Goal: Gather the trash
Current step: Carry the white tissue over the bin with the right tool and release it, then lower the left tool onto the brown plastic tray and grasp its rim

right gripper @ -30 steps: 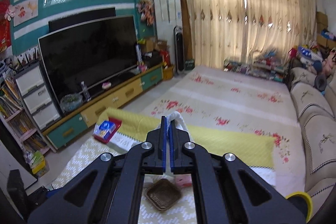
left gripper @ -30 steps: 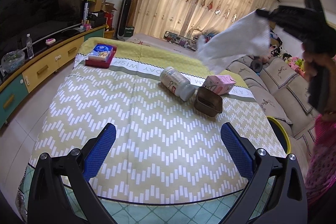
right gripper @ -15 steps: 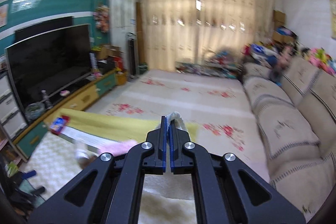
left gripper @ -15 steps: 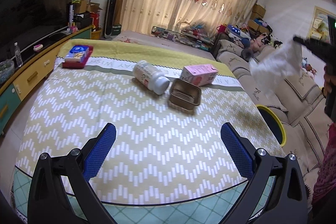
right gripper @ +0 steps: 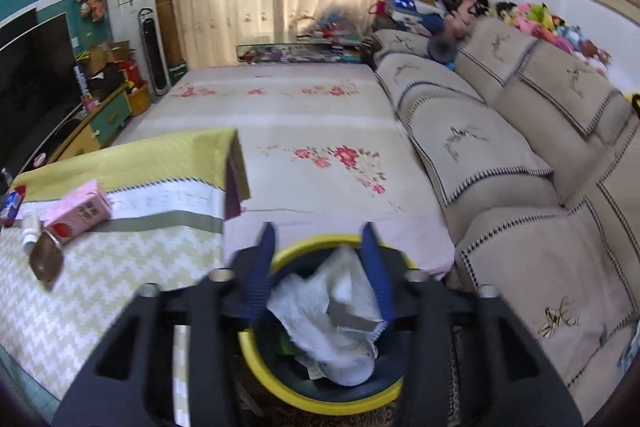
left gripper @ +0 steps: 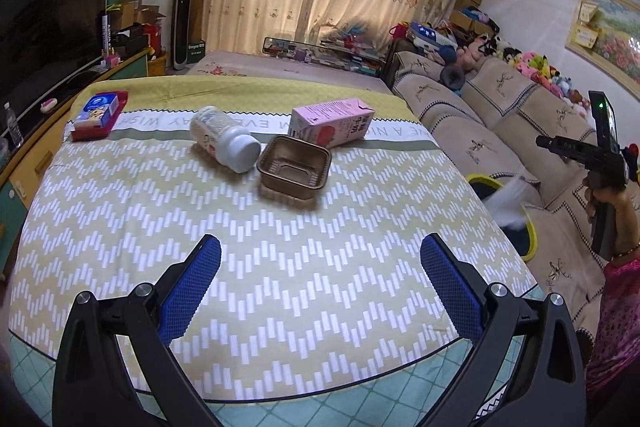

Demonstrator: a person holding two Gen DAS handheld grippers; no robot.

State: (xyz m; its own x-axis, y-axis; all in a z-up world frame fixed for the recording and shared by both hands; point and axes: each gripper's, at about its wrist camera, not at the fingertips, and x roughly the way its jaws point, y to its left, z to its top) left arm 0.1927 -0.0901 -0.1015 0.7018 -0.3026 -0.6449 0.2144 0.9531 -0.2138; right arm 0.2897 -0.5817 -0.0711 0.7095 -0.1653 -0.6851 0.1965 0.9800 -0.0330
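The right gripper [right gripper: 320, 267] hangs over the yellow-rimmed bin [right gripper: 320, 401], its jaws opening, with the white tissue [right gripper: 332, 315] loose between and below them, at the bin's mouth. The left gripper [left gripper: 320, 283] is spread wide and empty; ahead of it on the table [left gripper: 280, 267] lie a bottle [left gripper: 224, 139], a tray [left gripper: 294, 167] and a pink carton [left gripper: 332, 123].

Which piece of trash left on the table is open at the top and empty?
The brown foil tray. It sits upright with its open top showing. The white bottle and pink carton behind it lie closed on their sides.
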